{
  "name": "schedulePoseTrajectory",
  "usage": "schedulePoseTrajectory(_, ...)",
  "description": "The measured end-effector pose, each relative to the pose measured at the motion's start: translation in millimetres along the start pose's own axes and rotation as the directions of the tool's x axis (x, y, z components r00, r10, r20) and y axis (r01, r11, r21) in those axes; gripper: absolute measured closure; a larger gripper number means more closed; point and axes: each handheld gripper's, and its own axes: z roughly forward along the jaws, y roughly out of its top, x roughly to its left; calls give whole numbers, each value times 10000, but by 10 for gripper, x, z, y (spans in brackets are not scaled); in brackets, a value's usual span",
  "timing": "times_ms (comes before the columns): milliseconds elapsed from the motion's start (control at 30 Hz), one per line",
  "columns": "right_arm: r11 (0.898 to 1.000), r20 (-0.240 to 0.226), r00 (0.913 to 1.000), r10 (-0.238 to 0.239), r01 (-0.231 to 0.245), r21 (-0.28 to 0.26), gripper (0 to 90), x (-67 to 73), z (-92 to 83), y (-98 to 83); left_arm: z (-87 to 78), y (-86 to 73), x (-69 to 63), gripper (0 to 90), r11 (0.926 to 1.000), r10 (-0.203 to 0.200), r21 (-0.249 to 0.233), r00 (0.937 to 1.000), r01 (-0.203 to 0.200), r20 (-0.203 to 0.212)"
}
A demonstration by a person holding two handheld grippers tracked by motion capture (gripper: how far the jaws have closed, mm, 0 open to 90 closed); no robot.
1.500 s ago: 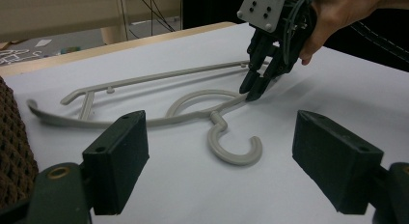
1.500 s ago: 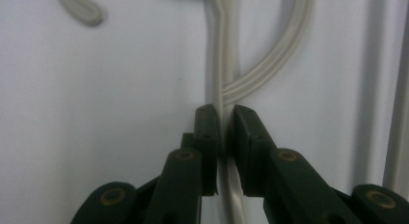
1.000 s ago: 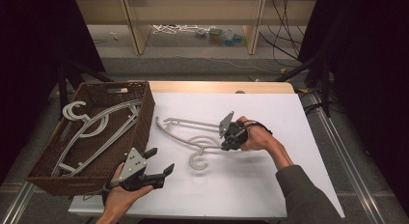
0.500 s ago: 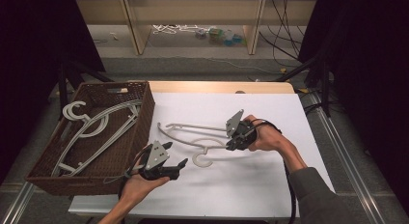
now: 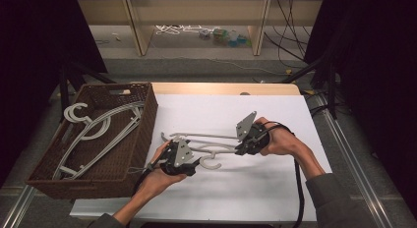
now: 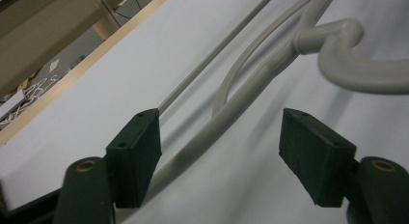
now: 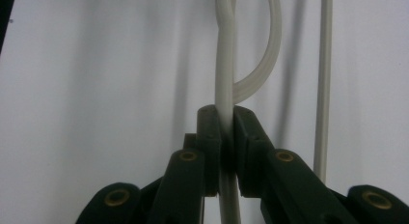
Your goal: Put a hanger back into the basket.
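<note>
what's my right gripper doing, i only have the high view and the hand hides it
Observer: The right gripper is shut on the hanger, one thin arm pinched between its pads.
Operator: and the left one, is it on the hanger too
Observer: Not yet. The left gripper has just been closing, but its pads stand apart, with the hanger arm between them untouched.
Operator: is the hook free
Observer: Yes, the hook lies beyond the left gripper, clear of it.

In the high view the left hand-held gripper covers part of the hanger, and the small things on the far shelf are too small to tell. In the left gripper view the hanger's hook is blurred and runs off the right edge.
</note>
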Motion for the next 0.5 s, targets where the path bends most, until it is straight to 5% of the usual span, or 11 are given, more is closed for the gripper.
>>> schedulePoseTrajectory(100,10000,-47,10000,-29,29,-76,829,13,-21,-7,45,9,-7,349,9998,-22,-173,9999,24,114)
schedulePoseTrajectory(300,9998,-67,9999,-127,126,-165,829,27,-26,0,103,28,6,458,9960,831,-337,9962,-822,254)
schedulePoseTrajectory(500,9995,-191,9997,-155,150,-272,829,40,-29,20,145,46,6,579,9863,1618,-426,9853,-1596,542)
